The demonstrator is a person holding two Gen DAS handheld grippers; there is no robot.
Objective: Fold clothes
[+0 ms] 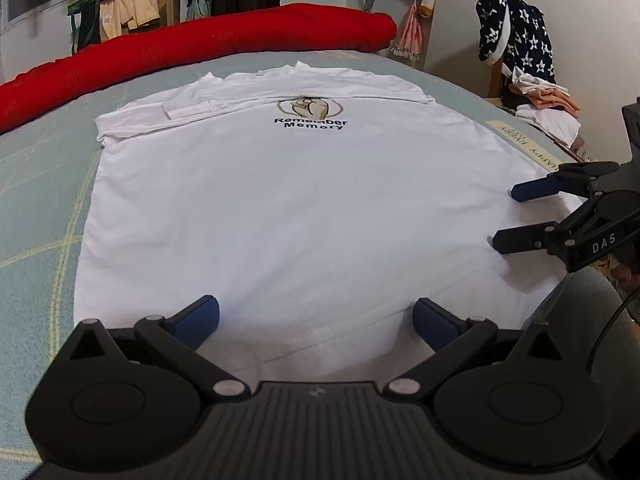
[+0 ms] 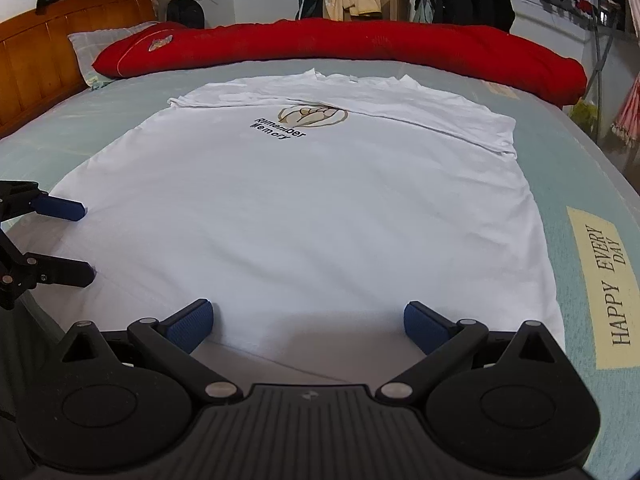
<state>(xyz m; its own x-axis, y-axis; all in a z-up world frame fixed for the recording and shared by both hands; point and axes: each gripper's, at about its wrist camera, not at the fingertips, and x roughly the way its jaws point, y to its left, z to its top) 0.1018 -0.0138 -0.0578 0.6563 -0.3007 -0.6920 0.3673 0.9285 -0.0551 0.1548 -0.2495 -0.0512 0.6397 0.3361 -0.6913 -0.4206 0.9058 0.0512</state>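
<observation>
- Both grippers sit at the near hem: left gripper (image 1: 316, 318) spread wide, nothing between its pads, poised over the hem (image 1: 320, 336) at 6 o'clock in its own view.
- Right gripper (image 2: 308, 320) likewise gaping and empty, over its own stretch of the same hem.
- White T-shirt (image 1: 280, 208) lies flat on the bed (image 1: 36, 200), filling the view centre; print (image 1: 310, 114) at 12 o'clock.
- Far part looks already doubled over, sleeves (image 1: 186, 110) tucked in, probably to narrow it.
- My guess: open jaws at two hem points so I can pinch and carry the bottom toward 12.
- Red bolster (image 2: 360, 46) lies beyond, clear of the fold path.
</observation>
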